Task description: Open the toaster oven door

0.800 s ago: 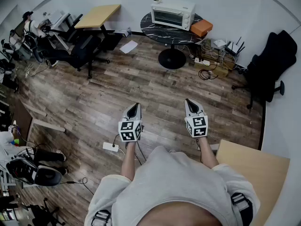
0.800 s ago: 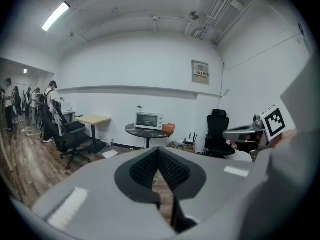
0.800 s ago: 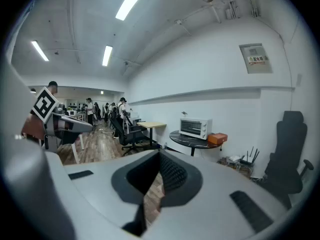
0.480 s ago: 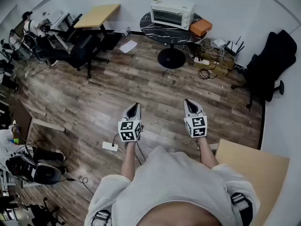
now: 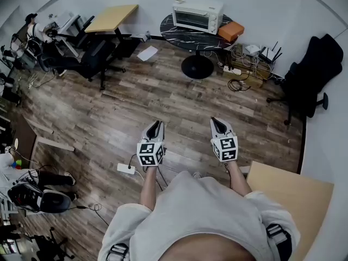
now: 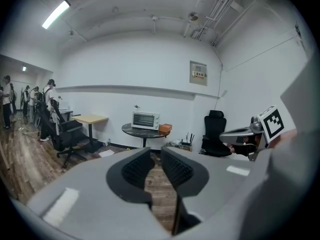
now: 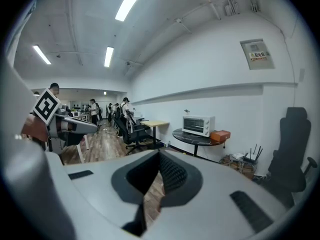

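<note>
left gripper: pinched together, empty | right gripper: same deal | toaster oven: shut, well off on round bench | vs earlier: pretty much unchanged, still held out front

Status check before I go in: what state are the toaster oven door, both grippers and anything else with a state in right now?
White toaster oven on the black round table: door shut.
Left gripper: jaws shut, nothing between them, far from the oven.
Right gripper: jaws shut, nothing between them.
Black office chair: upright, nobody in it.
</note>
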`<move>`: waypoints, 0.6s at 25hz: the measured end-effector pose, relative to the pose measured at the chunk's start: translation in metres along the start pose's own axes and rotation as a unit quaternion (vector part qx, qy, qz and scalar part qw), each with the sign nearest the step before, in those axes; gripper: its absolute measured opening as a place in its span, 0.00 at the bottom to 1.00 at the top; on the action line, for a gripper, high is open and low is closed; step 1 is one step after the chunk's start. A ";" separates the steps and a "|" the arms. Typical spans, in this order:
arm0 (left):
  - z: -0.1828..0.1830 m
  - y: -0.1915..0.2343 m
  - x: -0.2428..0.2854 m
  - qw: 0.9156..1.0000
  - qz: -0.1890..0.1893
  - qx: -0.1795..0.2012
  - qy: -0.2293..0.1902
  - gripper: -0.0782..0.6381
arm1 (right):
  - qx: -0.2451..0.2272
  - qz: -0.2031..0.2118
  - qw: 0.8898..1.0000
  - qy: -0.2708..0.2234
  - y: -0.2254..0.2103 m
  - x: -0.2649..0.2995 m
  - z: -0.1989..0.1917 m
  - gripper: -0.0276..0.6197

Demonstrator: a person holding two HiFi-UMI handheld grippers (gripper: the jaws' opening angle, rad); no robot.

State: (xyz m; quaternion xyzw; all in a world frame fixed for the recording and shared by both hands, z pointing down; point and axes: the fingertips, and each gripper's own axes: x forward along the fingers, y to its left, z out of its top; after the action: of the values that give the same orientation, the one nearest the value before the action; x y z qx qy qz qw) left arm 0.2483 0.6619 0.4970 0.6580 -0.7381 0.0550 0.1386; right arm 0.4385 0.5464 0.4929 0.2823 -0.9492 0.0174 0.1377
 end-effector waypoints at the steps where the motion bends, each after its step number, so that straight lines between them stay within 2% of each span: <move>1: 0.000 -0.005 0.002 1.000 -0.005 0.001 -0.002 0.23 | -0.001 0.002 1.000 0.001 -0.001 -0.001 -0.001 0.06; 2: -0.001 -0.009 0.004 1.000 -0.008 0.004 -0.002 0.31 | -0.001 0.004 1.000 0.002 -0.002 -0.002 -0.002 0.06; 7: -0.005 -0.031 0.010 1.000 -0.013 0.012 -0.003 0.40 | -0.005 0.018 1.000 0.006 -0.004 -0.008 -0.011 0.06; 15: -0.013 -0.042 0.020 1.000 -0.007 -0.011 0.005 0.40 | -0.004 0.029 0.999 0.015 -0.011 -0.009 -0.023 0.06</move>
State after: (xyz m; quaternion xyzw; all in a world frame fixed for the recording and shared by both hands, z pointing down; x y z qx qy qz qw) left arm 0.2895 0.6409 0.5103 0.6615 -0.7332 0.0488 0.1499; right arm 0.4578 0.5442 0.5124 0.2537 -0.9550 0.0217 0.1523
